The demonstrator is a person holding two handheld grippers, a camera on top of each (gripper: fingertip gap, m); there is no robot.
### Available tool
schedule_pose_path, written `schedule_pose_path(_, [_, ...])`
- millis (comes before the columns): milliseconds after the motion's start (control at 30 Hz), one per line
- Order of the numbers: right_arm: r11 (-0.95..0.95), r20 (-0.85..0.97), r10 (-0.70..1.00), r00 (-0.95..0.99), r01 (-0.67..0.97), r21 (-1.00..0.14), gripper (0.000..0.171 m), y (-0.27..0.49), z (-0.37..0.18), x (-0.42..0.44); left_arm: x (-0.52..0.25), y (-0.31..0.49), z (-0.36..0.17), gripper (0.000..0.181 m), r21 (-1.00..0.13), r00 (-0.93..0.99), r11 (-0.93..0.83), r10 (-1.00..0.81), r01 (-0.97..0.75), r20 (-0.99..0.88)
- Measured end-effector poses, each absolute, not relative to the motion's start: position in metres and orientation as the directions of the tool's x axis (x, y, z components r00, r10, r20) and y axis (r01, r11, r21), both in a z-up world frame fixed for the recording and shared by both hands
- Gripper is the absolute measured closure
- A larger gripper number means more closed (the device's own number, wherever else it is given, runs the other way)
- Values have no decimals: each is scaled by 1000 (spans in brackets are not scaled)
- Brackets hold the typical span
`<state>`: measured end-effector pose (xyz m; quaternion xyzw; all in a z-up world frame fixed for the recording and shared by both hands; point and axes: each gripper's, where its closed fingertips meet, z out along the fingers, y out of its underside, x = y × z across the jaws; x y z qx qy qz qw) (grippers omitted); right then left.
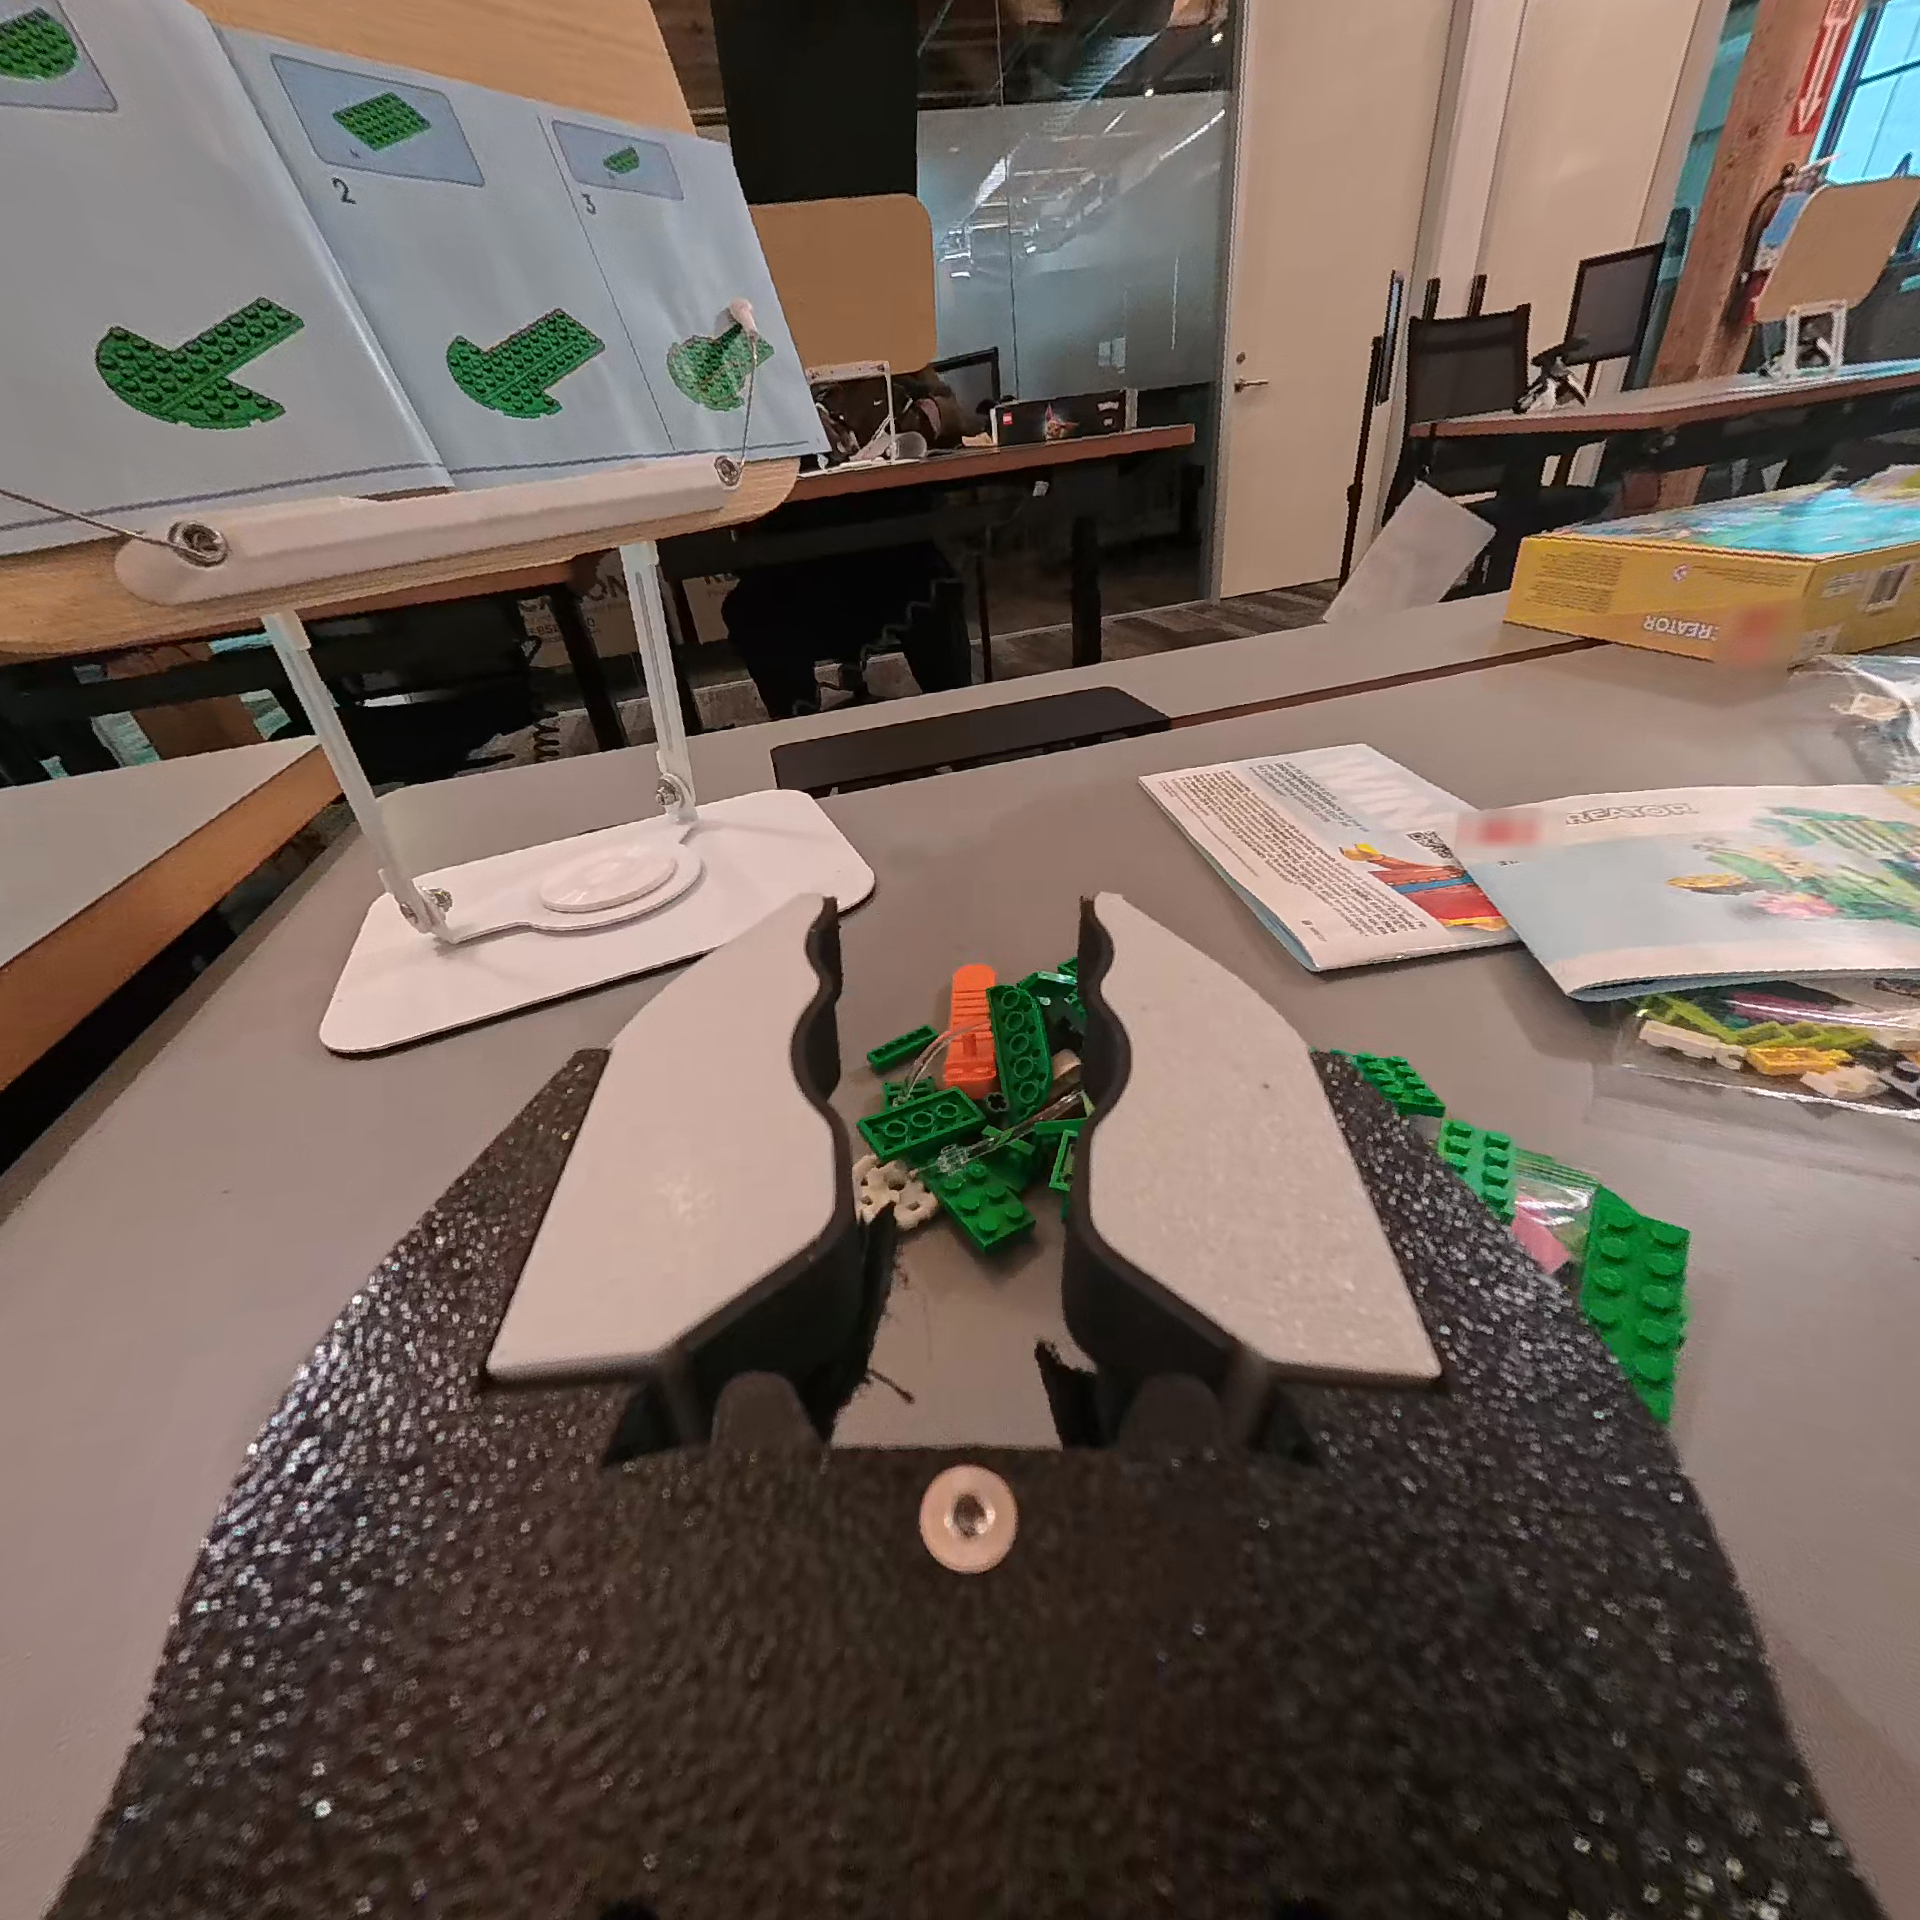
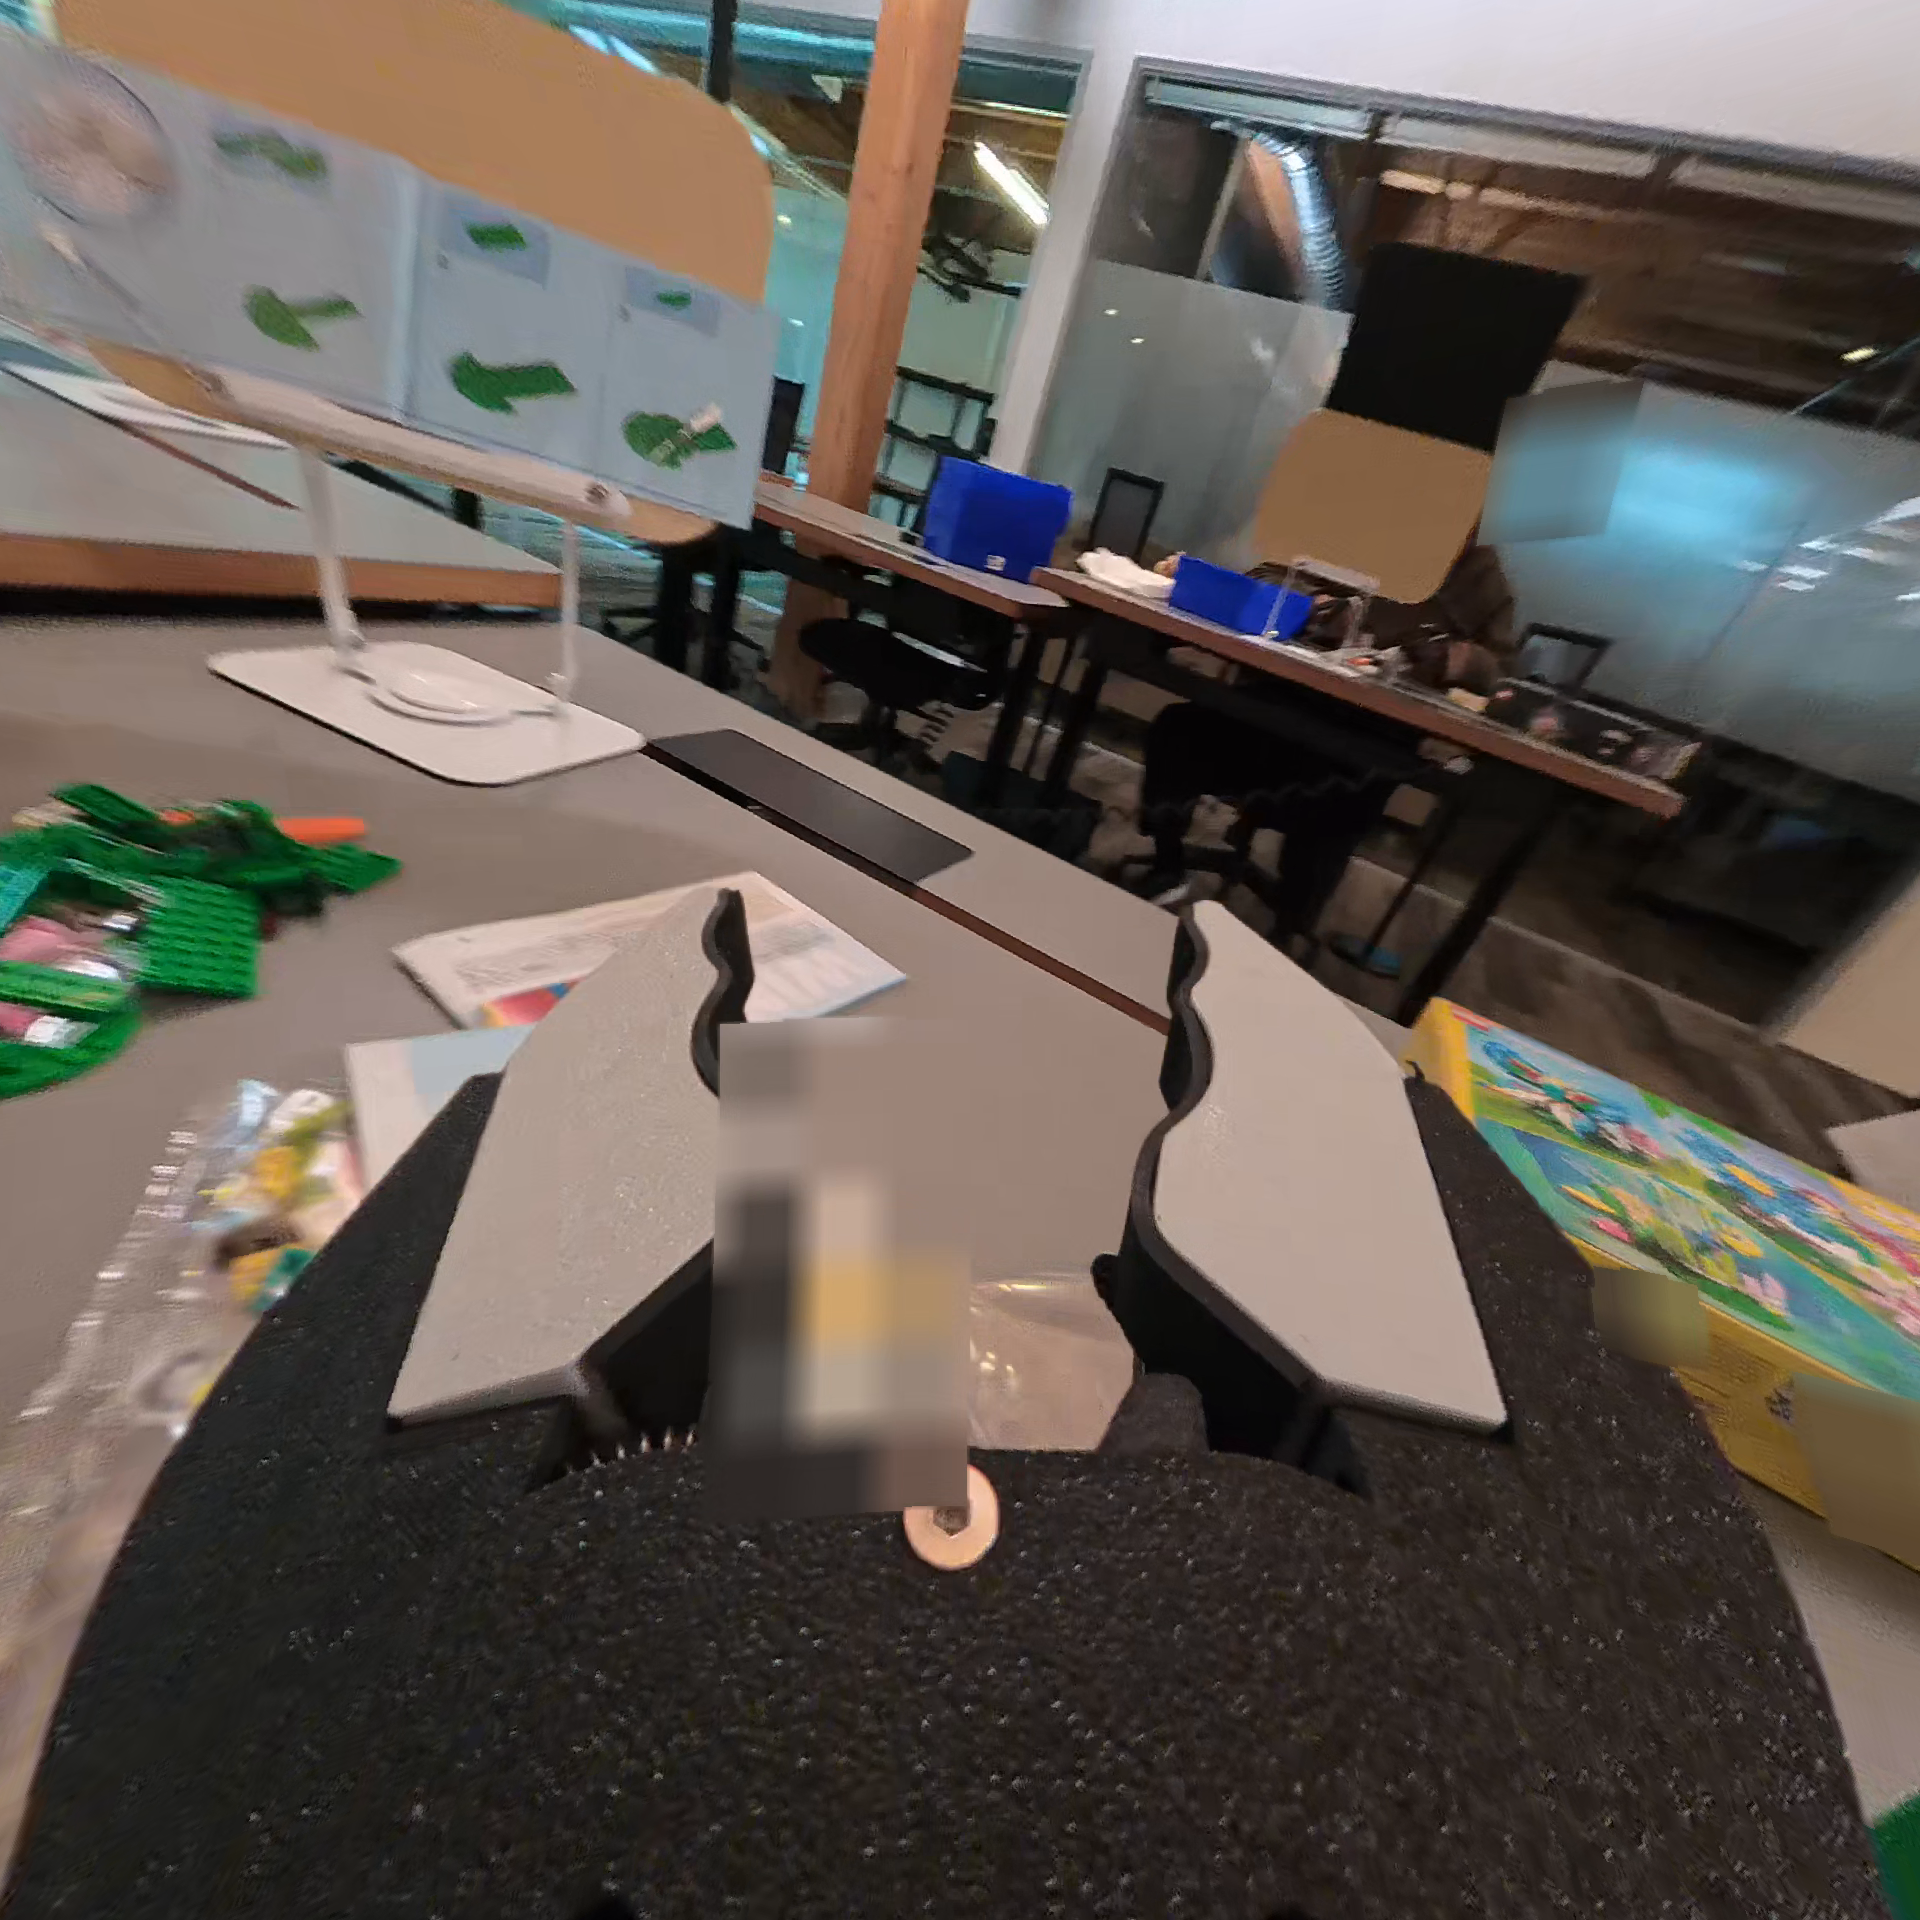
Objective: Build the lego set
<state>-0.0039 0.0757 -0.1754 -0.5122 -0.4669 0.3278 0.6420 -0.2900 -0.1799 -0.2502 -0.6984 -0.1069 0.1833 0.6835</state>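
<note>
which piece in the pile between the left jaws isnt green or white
The orange piece, a ridged bar at the pile's far side; the others around it are green, plus one white piece.

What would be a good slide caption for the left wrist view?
Open left tool poised over a pile of green bricks, instruction booklet propped on a stand.

We are seeing a black flat panel (image 1: 966,732) lying on the grey table (image 1: 260,1195), blue bins (image 2: 995,516) sitting on a wooden desk (image 2: 1351,681) behind, a wooden pillar (image 2: 883,249) standing there, and black chairs (image 1: 1470,353) waiting by another desk
</note>
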Motion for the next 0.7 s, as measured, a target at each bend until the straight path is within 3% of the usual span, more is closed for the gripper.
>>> schedule_pose_path(233, [116,125,878,463,47,-992,99,127,-194,40,-286,-175,-252,139,-994,923,-47,369,-98,-109])
schedule_pose_path(333, [1,73,943,326,217,-976,109,127,-218,55,-281,-171,-254,139,-989,926,-77,349,-126,-145])
schedule_pose_path(467, [-102,-63,993,97,478,-872,107,101,-264,62,-268,-162,-258,139,-977,933,-116,298,-177,-204])
schedule_pose_path(700, [5,-110,987,-116,712,-702,117,56,-306,69,-253,-154,-262,142,-935,903,-187,257,-303,-344])
